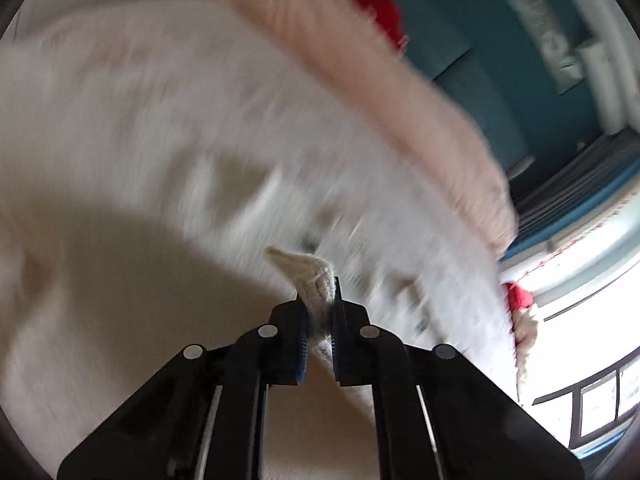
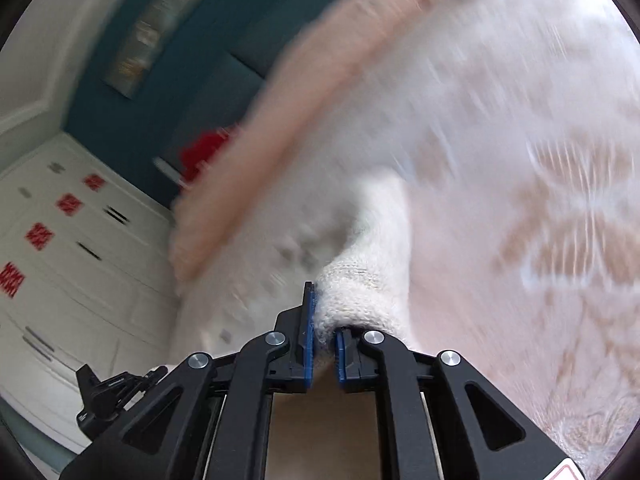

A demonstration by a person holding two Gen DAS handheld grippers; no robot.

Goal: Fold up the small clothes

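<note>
White knit garment (image 1: 200, 120), pink trim (image 1: 380, 92) along far edge, lifted clear of pale table (image 1: 132, 304); left tongs (image 1: 320, 316) and right tongs (image 2: 326, 328) each clamped narrow on a corner; step: carrying the fold; next, likely: lay corners down aligned.

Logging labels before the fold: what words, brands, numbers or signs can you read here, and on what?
No text reads clearly in either view.
Red squares on the white drawers: patterns, no legible characters.
Wall hanging: blurred.
Black device: small print, too small to read.
White garment: no label shows.
</note>
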